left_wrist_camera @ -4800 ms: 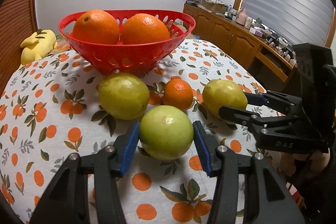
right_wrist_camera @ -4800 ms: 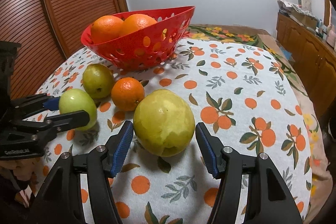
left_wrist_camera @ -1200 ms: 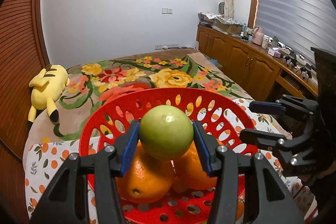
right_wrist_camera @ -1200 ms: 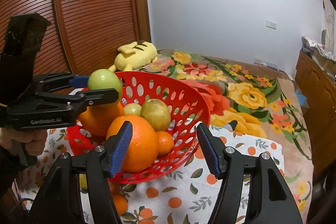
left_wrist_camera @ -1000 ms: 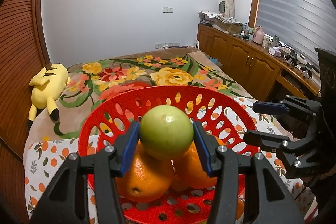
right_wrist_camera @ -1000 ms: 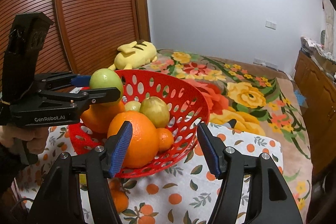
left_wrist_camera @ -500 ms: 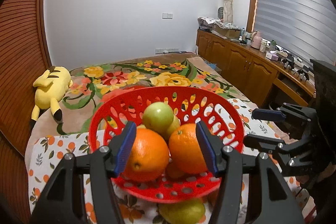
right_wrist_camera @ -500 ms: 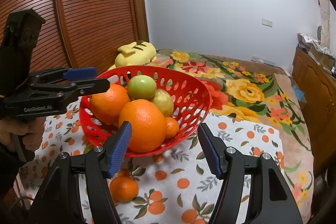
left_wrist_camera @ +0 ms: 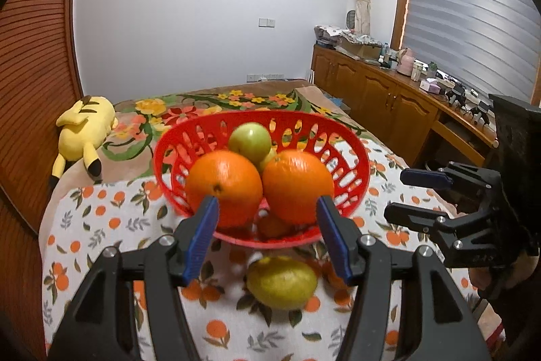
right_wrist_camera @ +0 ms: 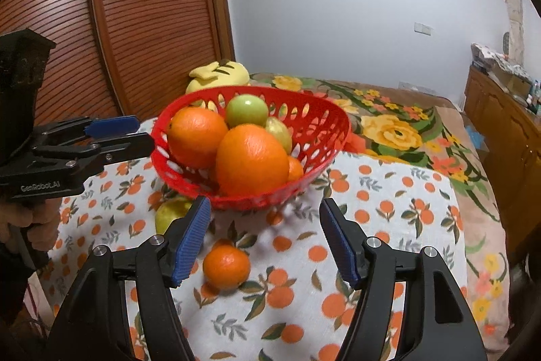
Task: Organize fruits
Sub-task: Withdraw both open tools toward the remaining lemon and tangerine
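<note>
Orange-patterned cloth covers the desk, with a flowered bed and a yellow plush toy behind it. Red basket stands on the cloth, holding two large oranges, a green apple on top, and smaller fruit partly hidden. Left gripper and right gripper both have wide, empty jaws. Yellow-green lemon and small tangerine lie on the cloth just in front of the basket.
</note>
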